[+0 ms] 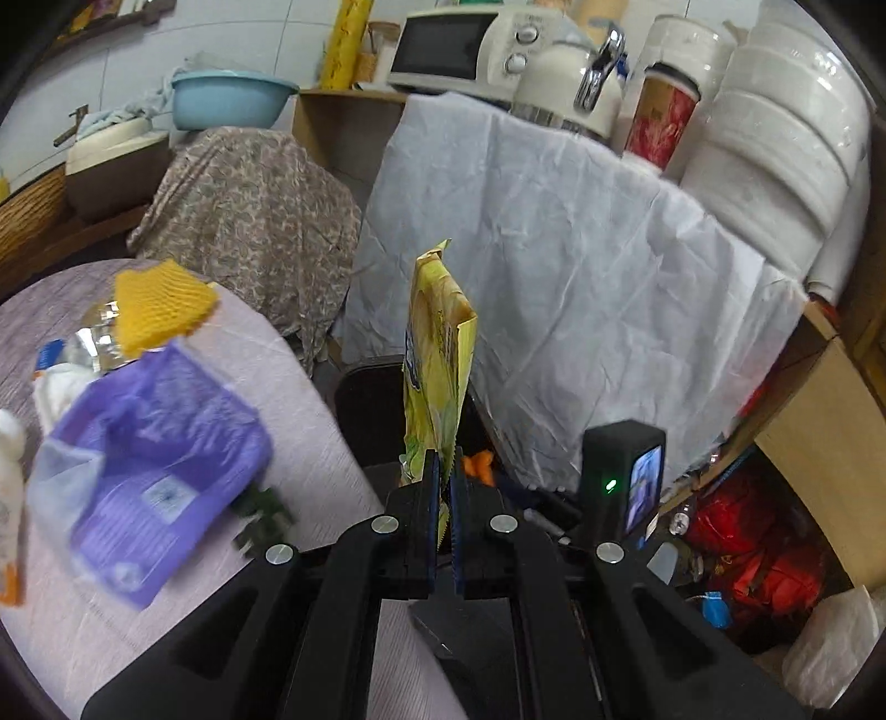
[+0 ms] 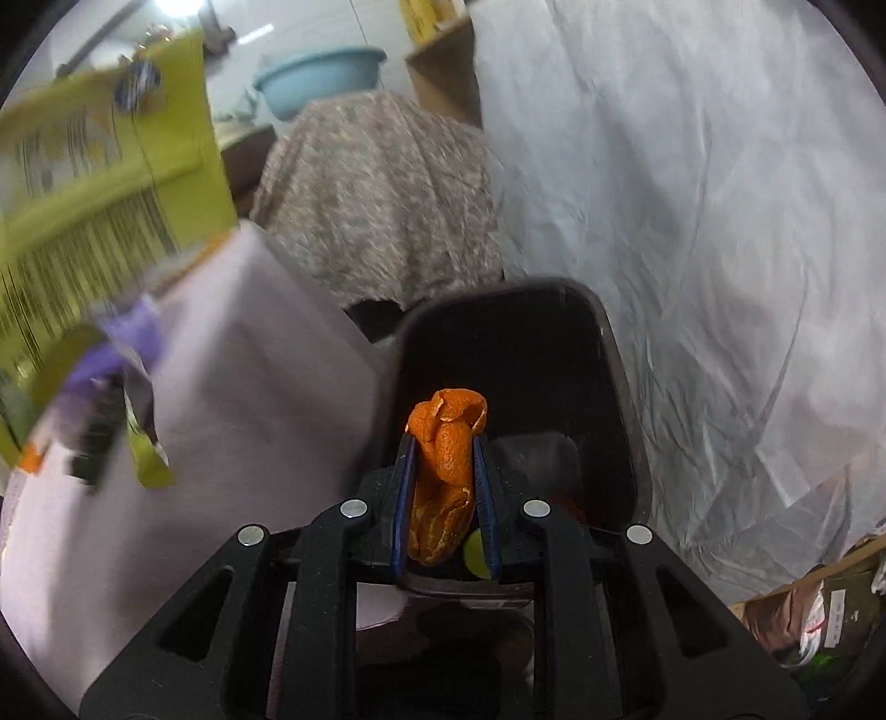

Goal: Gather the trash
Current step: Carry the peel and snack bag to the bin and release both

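Observation:
My left gripper (image 1: 444, 471) is shut on a yellow snack wrapper (image 1: 437, 354) that stands upright between its pads, held over the black bin (image 1: 360, 410) beside the table. My right gripper (image 2: 443, 448) is shut on an orange peel (image 2: 446, 471) and holds it above the black bin (image 2: 498, 343). The right gripper (image 1: 626, 476) shows in the left wrist view at the lower right. The yellow wrapper (image 2: 99, 177) appears blurred at the far left of the right wrist view. On the table (image 1: 310, 443) lie a purple plastic bag (image 1: 160, 454), a yellow foam net (image 1: 160, 304) and a crumpled bottle (image 1: 94, 338).
A white sheet (image 1: 554, 266) hangs behind the bin, with a patterned cloth (image 1: 249, 221) over furniture to its left. A microwave (image 1: 465, 50), kettle (image 1: 570, 83) and blue basin (image 1: 232, 99) stand behind. Red bags (image 1: 764, 554) lie on the floor at right.

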Available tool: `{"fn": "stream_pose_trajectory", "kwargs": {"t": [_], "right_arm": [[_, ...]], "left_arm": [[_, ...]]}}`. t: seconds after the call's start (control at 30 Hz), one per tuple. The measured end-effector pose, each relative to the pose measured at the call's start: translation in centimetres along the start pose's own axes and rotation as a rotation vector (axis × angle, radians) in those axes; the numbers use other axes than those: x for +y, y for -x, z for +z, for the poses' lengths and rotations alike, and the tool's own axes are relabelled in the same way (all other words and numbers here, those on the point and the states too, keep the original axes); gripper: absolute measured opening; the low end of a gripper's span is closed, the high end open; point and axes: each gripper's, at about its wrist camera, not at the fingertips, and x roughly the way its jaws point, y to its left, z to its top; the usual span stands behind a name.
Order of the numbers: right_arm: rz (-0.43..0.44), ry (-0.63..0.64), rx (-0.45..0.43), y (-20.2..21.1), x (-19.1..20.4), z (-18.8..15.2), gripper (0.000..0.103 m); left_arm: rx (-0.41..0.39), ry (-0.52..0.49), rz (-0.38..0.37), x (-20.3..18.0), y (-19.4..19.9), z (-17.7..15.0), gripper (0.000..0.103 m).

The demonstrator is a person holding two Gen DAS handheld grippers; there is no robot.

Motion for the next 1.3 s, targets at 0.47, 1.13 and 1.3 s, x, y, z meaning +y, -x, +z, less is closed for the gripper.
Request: {"fn": "stream_pose_trajectory", "kwargs": {"t": [0.47, 1.13, 1.3], "right_arm": [[-0.072, -0.107, 0.063, -6.3, -5.5, -2.2, 0.035], [-0.069, 0.009, -0.044, 1.9, -1.0, -1.8, 0.085], [-0.049, 0.076, -0.091, 5.6, 2.0, -1.5, 0.086]], "left_arm": [[0.192, 0.037, 0.095, -0.6, -11.3, 0.8, 0.005], [-0.020, 0.059, 0.072, -1.3, -1.3, 0.3, 0.092], [-0.103, -0.002, 0.133, -1.0, 3.5, -1.1, 0.097]]}}
